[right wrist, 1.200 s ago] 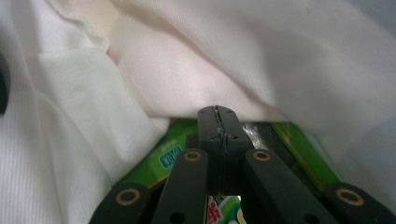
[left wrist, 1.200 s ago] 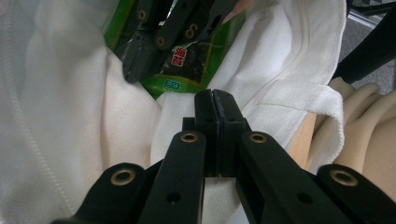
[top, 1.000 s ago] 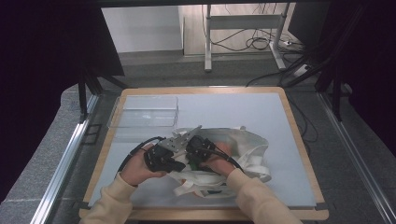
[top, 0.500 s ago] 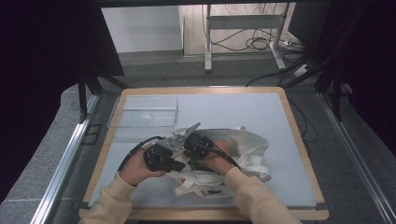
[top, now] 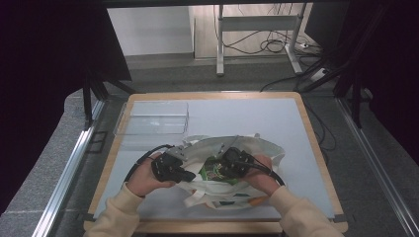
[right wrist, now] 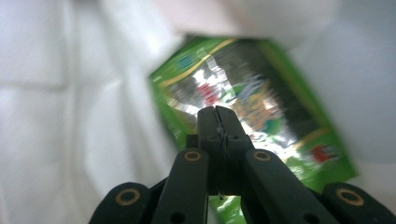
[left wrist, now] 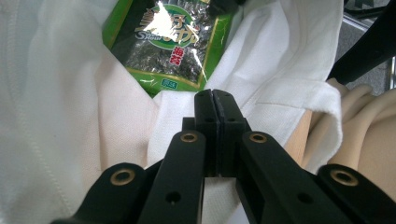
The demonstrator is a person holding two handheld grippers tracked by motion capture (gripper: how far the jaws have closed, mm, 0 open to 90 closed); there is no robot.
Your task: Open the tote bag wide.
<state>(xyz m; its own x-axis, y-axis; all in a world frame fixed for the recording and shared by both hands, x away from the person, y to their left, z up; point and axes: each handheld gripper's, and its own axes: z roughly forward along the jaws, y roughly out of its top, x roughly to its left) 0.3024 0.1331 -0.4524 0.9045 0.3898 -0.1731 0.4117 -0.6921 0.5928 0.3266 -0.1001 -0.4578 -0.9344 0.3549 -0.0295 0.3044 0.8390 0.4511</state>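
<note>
While both jaws meet, left claw (left wrist: 215, 100) pinching tote bag (left wrist: 70, 140), right claw (right wrist: 217, 114) over seaweed packet (right wrist: 280, 112).

A clear plastic tray (top: 154, 117) is occupying the far left corner of the tabletop (top: 257, 118), while the far right stretch is lying open for a pass. The white tote bag (top: 257, 148) is spreading across the near middle, its folds crowding both tools, and a green snack packet (top: 213, 170) is sitting inside its mouth.
</note>
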